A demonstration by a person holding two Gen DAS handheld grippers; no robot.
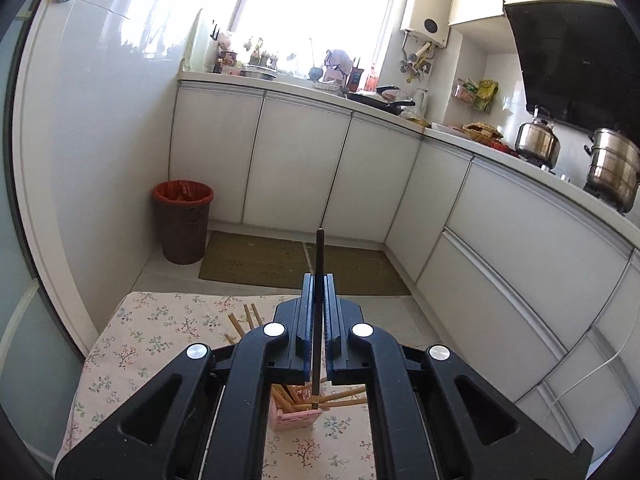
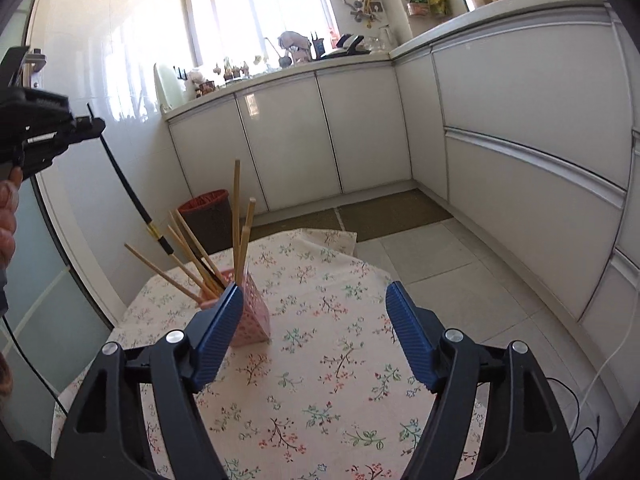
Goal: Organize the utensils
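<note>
My left gripper (image 1: 318, 280) is shut on a black chopstick (image 1: 319, 264), held upright above the pink utensil holder (image 1: 294, 418). In the right wrist view the left gripper (image 2: 86, 126) is at the upper left, and the black chopstick (image 2: 124, 186) slants down toward the pink holder (image 2: 252, 316), its gold-banded tip just above it. Several wooden chopsticks (image 2: 236, 216) stand in the holder. My right gripper (image 2: 314, 304) is open and empty, low over the table, its left finger close beside the holder.
The holder stands on a table with a floral cloth (image 2: 320, 360). A bin with a red liner (image 1: 183, 220) stands on the floor by the wall. White cabinets (image 1: 296, 168) and a counter with pots (image 1: 612, 168) run behind and to the right.
</note>
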